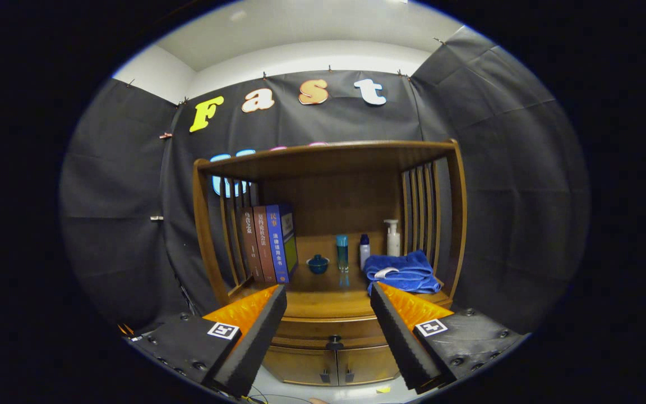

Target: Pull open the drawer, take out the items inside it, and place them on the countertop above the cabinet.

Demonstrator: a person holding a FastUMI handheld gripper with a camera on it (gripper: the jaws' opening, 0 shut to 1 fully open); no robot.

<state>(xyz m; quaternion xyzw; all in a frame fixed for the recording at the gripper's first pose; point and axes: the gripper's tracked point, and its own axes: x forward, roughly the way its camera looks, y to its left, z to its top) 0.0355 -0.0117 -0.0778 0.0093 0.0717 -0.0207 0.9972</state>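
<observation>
My gripper hangs wide open and empty, facing a wooden cabinet with its drawer shut.

The drawer's dark knob sits between my fingers, toward 6 o'clock, well apart from both. On the countertop beyond the fingertips: three books stand upright at 10 o'clock, a small blue lidded bowl and two bottles at 12, a white pump bottle and a crumpled blue towel at 2.

The claw's spread fingers hide both ends of the closed drawer.
</observation>
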